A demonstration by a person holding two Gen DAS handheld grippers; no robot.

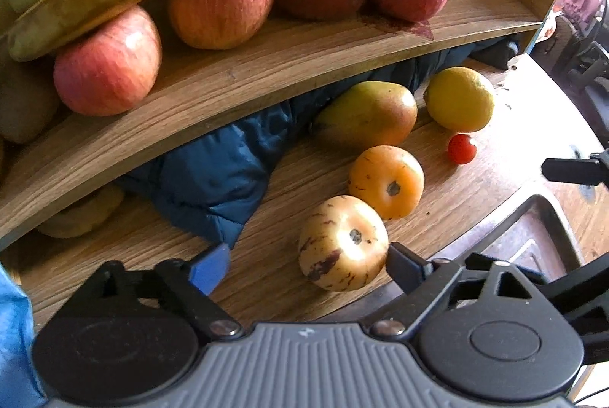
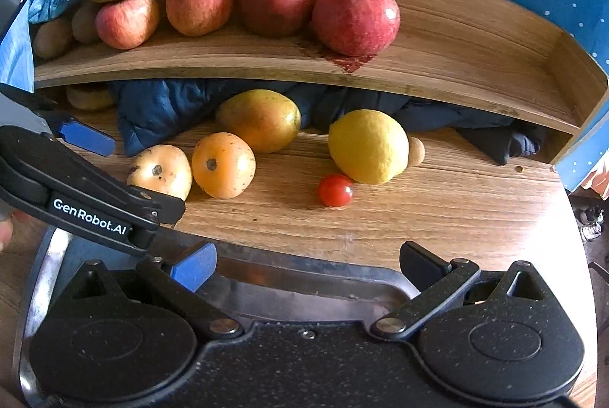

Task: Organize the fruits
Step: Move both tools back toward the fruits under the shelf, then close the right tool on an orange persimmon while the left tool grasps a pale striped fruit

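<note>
Left claw (image 1: 304, 263) spread wide, pale speckled fruit (image 1: 343, 243) at 1 o'clock touching one finger only. Risk: off-centre closure rolls it into orange fruit (image 1: 386, 181). Right claw (image 2: 306, 263) apart, empty, above steel tray (image 2: 304, 290) on desk (image 2: 437, 214).

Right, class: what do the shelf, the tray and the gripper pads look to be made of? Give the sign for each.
Shelf: wood or wood-look laminate, matte; grain lines run along it, so which one is unclear.
Tray: metal, probably steel; its rim is shiny and reflects light.
Pads: blue on one finger, dark on the other, smooth and dull; likely rubber or plastic.
</note>
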